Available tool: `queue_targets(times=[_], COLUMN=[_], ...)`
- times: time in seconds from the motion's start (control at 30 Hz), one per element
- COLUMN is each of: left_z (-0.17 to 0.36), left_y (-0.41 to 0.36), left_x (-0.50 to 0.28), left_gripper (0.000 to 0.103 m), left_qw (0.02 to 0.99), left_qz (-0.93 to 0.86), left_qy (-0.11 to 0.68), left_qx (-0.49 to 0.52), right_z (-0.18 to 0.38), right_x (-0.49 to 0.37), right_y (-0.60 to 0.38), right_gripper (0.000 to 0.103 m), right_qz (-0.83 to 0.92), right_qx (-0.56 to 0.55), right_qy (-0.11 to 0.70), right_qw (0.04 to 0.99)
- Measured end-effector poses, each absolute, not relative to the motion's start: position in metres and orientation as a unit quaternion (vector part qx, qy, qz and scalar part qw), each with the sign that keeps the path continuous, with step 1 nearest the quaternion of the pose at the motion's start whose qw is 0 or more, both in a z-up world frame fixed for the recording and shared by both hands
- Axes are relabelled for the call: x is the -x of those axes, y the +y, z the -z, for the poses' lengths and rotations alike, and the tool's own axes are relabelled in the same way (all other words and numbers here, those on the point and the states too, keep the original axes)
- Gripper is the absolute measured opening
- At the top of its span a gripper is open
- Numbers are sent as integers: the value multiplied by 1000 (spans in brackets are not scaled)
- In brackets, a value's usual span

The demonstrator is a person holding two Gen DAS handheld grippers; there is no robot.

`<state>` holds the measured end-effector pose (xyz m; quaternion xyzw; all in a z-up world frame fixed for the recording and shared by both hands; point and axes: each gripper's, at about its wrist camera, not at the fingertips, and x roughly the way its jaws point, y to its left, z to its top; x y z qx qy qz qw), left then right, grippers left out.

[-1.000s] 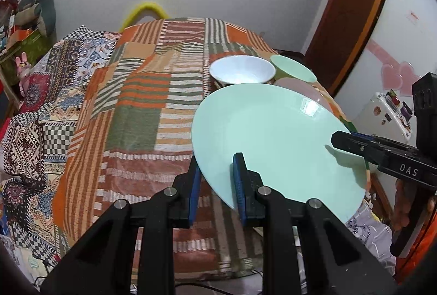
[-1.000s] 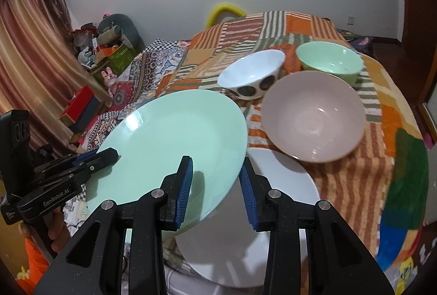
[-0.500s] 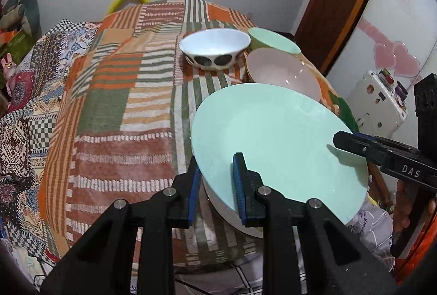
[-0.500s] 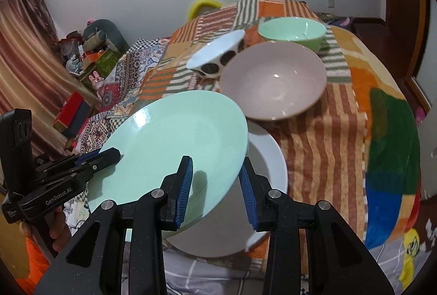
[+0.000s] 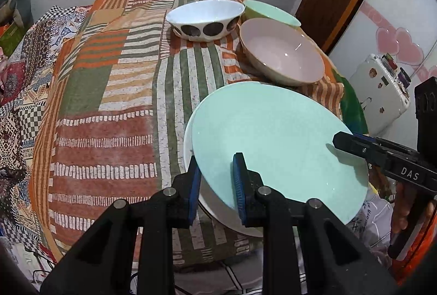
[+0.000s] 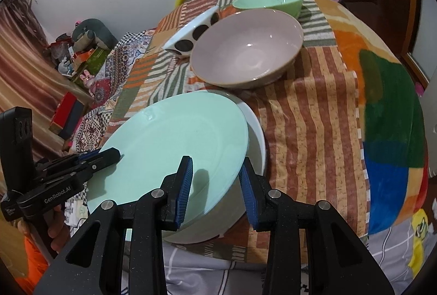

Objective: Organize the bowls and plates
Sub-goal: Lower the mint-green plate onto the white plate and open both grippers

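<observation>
1. The left gripper [image 5: 215,180], at the bottom centre of its own view, was clamped on the near rim of a mint-green plate [image 5: 275,139].
2. The right gripper [image 6: 215,185] pinched the same plate's opposite edge; in the left wrist view it reached in from the right of the frame.
3. The plate sat tilted just over a white plate [image 6: 258,136], whose rim showed at its lower right in the right wrist view.
4. Both plates lay low in each frame, at the near edge of a patchwork striped cloth [image 5: 109,93].
5. Above them stood a pink bowl [image 6: 245,49], a white bowl with dark spots [image 5: 204,19] and a green bowl [image 6: 269,1], close together.
</observation>
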<state>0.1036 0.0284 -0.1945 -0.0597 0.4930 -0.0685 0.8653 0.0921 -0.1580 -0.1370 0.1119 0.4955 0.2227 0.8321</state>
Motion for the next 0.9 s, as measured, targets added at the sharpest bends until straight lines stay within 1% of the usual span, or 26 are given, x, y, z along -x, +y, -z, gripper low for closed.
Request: queue_targets(times=[0.63,0.9], left_z=[222,224], left_y=[31,34], left_x=[-121,-125], left_gripper=[22,22], left_qw=[846,845], left_qz=[64,65], left_qy=[524,525], left_qx=[71,76], right_z=[150,149], right_x=[-99,-98], right_y=[-159,-150], right_gripper=[32,32], right_qz=[-218,-212], right_qx=[-123,-102], right_qy=[517,511], right_qw=[818,827])
